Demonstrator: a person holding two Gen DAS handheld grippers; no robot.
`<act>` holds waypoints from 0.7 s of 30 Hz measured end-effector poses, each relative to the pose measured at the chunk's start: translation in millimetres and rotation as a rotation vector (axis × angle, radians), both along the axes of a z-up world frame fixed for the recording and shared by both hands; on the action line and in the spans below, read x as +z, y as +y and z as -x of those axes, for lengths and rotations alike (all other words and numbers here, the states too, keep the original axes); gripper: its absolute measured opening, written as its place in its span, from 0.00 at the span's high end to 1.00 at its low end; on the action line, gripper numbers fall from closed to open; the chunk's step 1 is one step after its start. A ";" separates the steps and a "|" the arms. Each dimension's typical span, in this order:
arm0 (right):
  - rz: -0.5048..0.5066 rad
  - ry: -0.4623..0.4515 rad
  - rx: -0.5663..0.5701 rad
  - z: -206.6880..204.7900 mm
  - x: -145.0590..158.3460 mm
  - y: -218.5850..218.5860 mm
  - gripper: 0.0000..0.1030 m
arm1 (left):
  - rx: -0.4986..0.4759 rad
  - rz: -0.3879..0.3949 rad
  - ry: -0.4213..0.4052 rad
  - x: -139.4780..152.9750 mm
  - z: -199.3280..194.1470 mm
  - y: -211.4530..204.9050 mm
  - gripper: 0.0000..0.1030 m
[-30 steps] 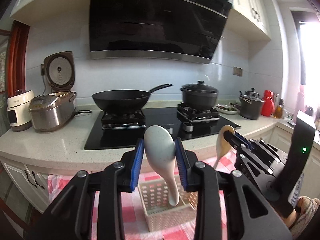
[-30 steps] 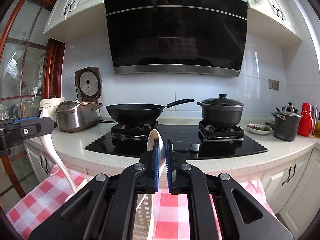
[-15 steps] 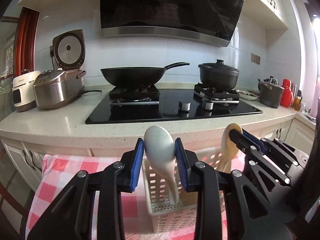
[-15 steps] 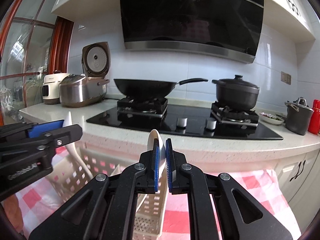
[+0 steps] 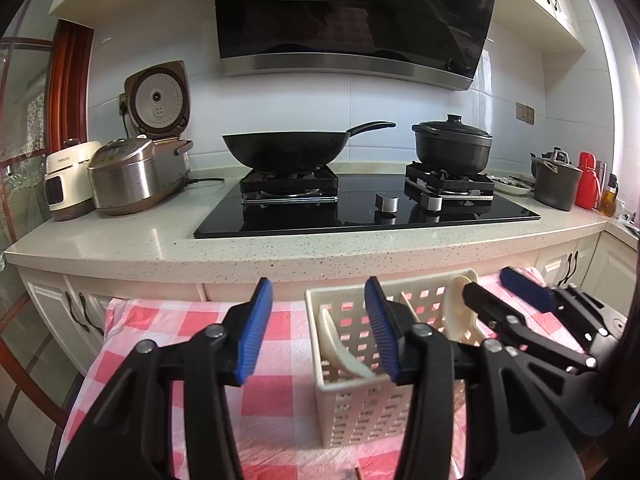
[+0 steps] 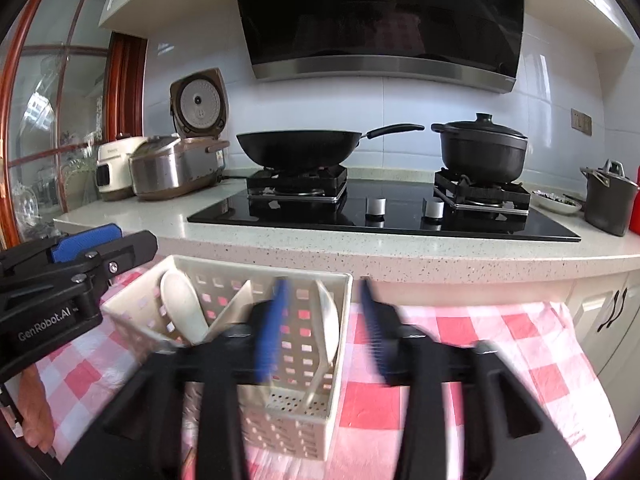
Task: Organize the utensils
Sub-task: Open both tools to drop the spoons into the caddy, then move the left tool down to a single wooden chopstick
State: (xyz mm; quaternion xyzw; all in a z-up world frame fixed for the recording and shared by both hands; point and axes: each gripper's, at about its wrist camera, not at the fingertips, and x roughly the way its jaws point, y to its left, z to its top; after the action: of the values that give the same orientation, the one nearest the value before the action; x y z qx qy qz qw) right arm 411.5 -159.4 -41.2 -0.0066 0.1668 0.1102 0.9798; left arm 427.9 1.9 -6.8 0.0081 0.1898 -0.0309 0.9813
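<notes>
A cream slotted utensil basket [image 5: 360,408] [image 6: 304,420] stands on a red-and-white checked cloth. A white rice spoon [image 5: 340,350] [image 6: 182,308] leans in its left compartment. A second white spoon [image 5: 460,308] [image 6: 328,328] stands in its right compartment. My left gripper [image 5: 318,328] is open and empty, just above the basket's left end; it also shows in the right wrist view [image 6: 102,246]. My right gripper [image 6: 324,328] is open and empty, blurred, over the basket's right end; it also shows in the left wrist view [image 5: 504,288].
A speckled counter [image 5: 160,248] runs behind the cloth [image 5: 280,400], with a black hob [image 5: 360,216], a wok [image 5: 288,152], a lidded pot [image 5: 452,148] and rice cookers [image 5: 132,172] on it. White cabinet doors [image 6: 608,312] stand below.
Both grippers came down over the basket and opened. Each spoon left its gripper and now stands in the basket.
</notes>
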 end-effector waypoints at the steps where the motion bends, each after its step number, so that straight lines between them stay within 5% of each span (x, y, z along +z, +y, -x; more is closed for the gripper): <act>1: 0.000 -0.001 -0.003 4.5 1.6 -2.1 0.57 | 0.008 -0.001 -0.003 0.7 5.0 1.0 0.49; 5: -0.051 0.002 -0.034 34.4 11.9 -23.0 0.57 | 0.056 0.015 -0.033 5.7 32.6 6.9 0.27; 11: -0.112 0.060 -0.086 88.6 12.9 -56.9 0.53 | 0.126 0.010 -0.053 3.2 92.1 12.1 0.08; 21: -0.186 0.195 -0.158 168.6 -24.6 -104.2 0.49 | 0.149 -0.024 0.008 -24.7 179.5 16.4 0.05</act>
State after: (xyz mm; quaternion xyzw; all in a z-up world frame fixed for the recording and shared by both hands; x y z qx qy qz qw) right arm 242.9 -263.6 -65.8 0.1078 0.2500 0.0477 0.9610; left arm 248.4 18.3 -31.5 0.0054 0.1941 0.0445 0.9800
